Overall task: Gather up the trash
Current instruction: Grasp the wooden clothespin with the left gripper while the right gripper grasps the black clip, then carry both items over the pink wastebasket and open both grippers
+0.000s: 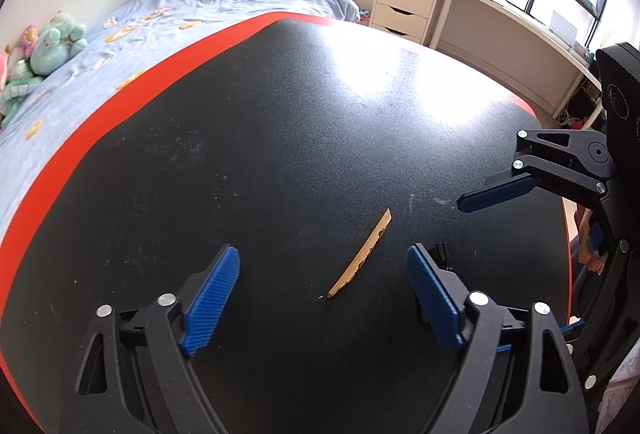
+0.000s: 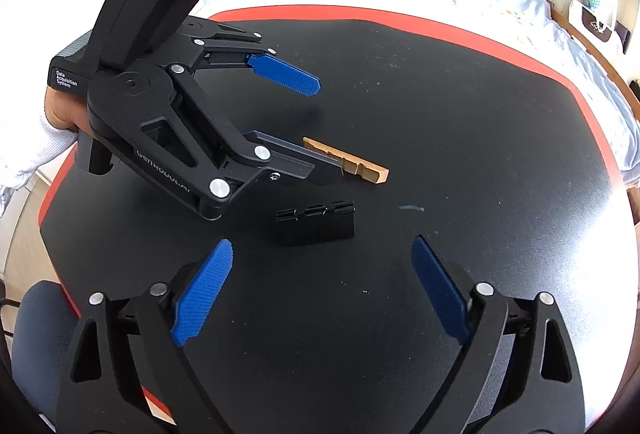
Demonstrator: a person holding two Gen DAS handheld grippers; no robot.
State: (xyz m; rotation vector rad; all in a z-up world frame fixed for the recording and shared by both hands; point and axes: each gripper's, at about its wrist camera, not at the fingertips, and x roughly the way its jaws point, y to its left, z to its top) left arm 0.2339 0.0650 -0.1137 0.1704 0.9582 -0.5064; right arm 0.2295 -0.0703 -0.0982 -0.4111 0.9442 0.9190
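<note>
1. While the left gripper (image 1: 323,288) is hovering with its jaws spread wide and empty, the wooden strip (image 1: 362,255) is lying flat on the black table (image 1: 240,154) between its fingers.
2. Looking thin, light and stiff, the strip is probably best pinched across its narrow middle; it may snap.
3. Nearby, the right gripper (image 2: 322,290) is also hanging released, pointing at a small black clip (image 2: 316,224).
4. No bin or bag is showing.

matt speckled table (image 1: 280,154), notched wooden strip (image 1: 362,254).
</note>
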